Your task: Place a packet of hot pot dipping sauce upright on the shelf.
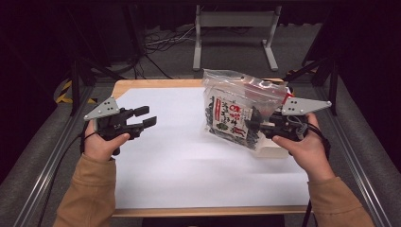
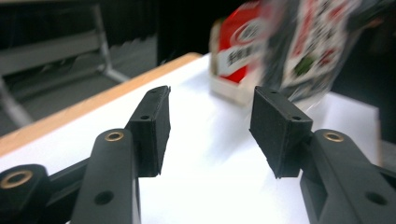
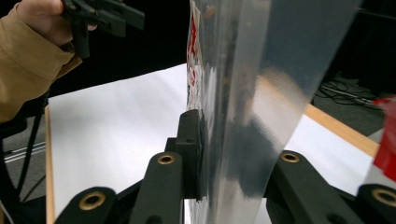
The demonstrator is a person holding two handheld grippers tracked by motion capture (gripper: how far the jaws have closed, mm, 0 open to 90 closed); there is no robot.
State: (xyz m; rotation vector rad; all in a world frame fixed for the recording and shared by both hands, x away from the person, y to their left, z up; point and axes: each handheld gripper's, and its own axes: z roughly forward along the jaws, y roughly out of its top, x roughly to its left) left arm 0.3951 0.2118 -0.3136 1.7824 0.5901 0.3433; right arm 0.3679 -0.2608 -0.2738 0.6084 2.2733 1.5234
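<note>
A clear zip bag (image 1: 236, 111) with a printed snack packet inside hangs upright over the right side of the white table top (image 1: 189, 161). My right gripper (image 1: 255, 126) is shut on the bag's lower right edge. In the right gripper view the clear plastic (image 3: 243, 93) stands pinched between the jaws of the right gripper (image 3: 224, 158). My left gripper (image 1: 145, 117) is open and empty over the left of the table, pointing towards the bag. In the left gripper view the left gripper (image 2: 210, 130) has only white table between its pads, and the bag (image 2: 308, 51) is blurred beyond it.
A red and white box (image 1: 272, 150) lies on the table under and behind the bag, also seen as the box (image 2: 231, 60) in the left gripper view. The table's wooden edge (image 1: 156, 83) runs along the back. A metal stand (image 1: 234, 21) and cables are on the floor beyond.
</note>
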